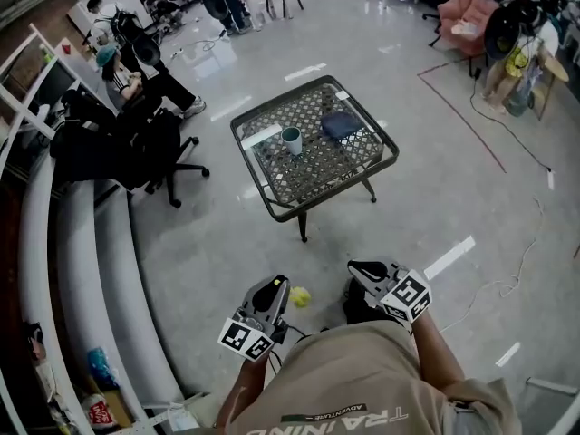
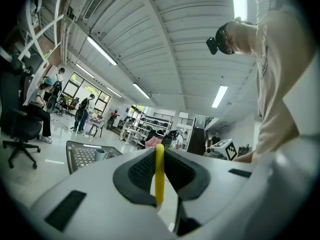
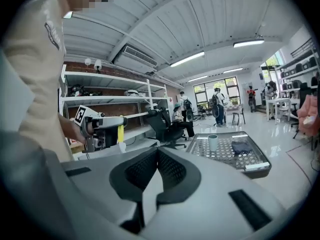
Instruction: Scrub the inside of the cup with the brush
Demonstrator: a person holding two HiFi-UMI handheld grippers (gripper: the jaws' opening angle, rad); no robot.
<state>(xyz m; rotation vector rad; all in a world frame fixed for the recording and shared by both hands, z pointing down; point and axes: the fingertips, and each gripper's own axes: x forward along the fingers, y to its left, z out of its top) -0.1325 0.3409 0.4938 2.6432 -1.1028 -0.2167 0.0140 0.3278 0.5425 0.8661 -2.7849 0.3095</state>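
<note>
While the person stands back from it, the counter (image 1: 272,208) with the mesh top sits around the middle of the head view, and both grippers are down at the bottom centre, well apart from it. The left gripper (image 2: 159,156) has its jaws clamped tight on the thin yellow handle of the brush (image 2: 159,179), which runs straight up the middle of that gripper's own view. In the head view a yellowish end pokes out past the tip. The right gripper (image 3: 157,151) is squeezed fully closed, pads touching, nothing in it.

The cup (image 1: 292,140) is a pale greenish one, standing upright on the counter a bit left of the tabletop's middle. A white strip (image 1: 261,137) lies just to its left, and a dark blue cloth (image 1: 342,125) lies to its right, near but not touching. Upper left of the frame there's a seated person (image 1: 122,75) and a black office chair (image 1: 154,152) on the glossy floor (image 1: 181,270).
</note>
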